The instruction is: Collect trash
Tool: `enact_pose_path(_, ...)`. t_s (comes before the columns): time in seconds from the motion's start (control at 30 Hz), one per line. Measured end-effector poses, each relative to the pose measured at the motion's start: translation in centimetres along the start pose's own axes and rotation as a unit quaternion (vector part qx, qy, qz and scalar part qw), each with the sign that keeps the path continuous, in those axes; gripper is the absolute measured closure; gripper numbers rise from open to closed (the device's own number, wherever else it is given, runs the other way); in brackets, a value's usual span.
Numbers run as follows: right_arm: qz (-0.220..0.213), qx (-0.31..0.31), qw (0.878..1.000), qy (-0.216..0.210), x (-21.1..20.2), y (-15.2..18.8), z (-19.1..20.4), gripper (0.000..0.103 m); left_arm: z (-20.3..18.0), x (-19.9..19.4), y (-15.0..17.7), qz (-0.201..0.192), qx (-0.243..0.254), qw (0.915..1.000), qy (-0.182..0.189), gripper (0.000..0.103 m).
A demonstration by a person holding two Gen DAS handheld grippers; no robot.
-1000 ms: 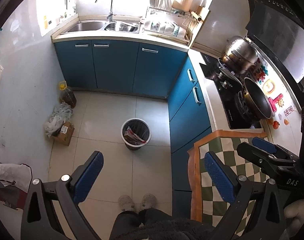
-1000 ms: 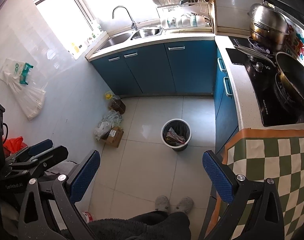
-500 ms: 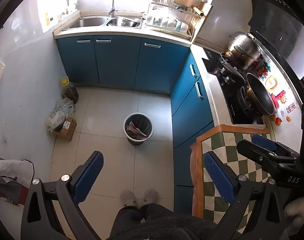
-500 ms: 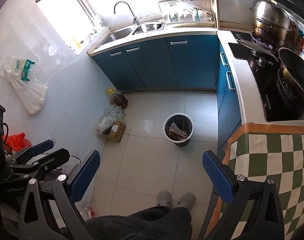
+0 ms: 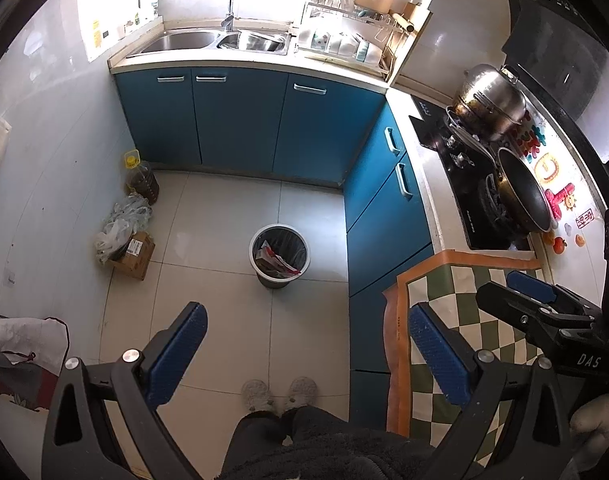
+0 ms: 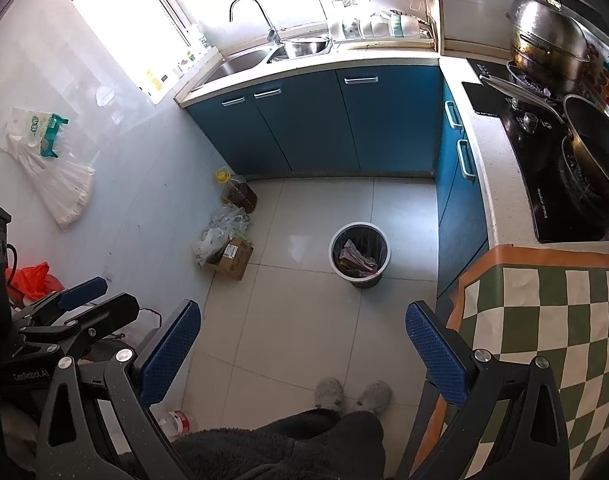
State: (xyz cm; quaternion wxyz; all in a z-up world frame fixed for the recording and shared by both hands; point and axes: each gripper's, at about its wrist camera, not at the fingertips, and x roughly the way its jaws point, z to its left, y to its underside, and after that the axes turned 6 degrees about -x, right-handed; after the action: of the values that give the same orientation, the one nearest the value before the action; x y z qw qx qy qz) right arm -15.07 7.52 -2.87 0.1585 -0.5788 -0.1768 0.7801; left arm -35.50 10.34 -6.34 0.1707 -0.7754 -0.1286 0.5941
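A round bin (image 5: 279, 255) lined with a black bag stands on the tiled floor with wrappers inside; it also shows in the right wrist view (image 6: 359, 254). My left gripper (image 5: 304, 350) is open and empty, held high above the floor. My right gripper (image 6: 303, 346) is open and empty too, also high up. The right gripper also shows in the left wrist view (image 5: 536, 304) over a checked cloth (image 5: 460, 304). The left gripper shows in the right wrist view (image 6: 80, 304). A plastic bottle (image 6: 176, 422) lies on the floor near my feet.
Blue cabinets (image 5: 240, 120) run along the back and right. A cardboard box (image 5: 134, 254), plastic bags (image 5: 122, 220) and an oil jug (image 5: 142, 180) sit by the left wall. A stove with a wok (image 5: 522, 192) and steel pot (image 5: 488, 100) is on the right.
Both views have shifted slightly back and up, so the bin and floor sit a little lower in frame. Both grippers stay open and empty.
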Motion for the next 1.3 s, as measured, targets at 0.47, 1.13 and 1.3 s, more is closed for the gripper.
enact_pose_path(0.47,0.004,0.001,1.0,0.005,0.4,-0.1,-0.1,0.0,0.3,0.4,-0.6,0.003,0.001,1.0,0.007,0.0)
enact_pose_path(1.13,0.002,0.011,1.0,0.006,0.2,0.2,-1.0,0.0,-0.1,0.8,-1.2,0.01,0.013,0.9993,0.033,0.0)
enact_pose_path(1.3,0.002,0.011,1.0,0.006,0.2,0.2,-1.0,0.0,-0.1,0.7,-1.4,0.009,0.015,0.9992,0.036,0.0)
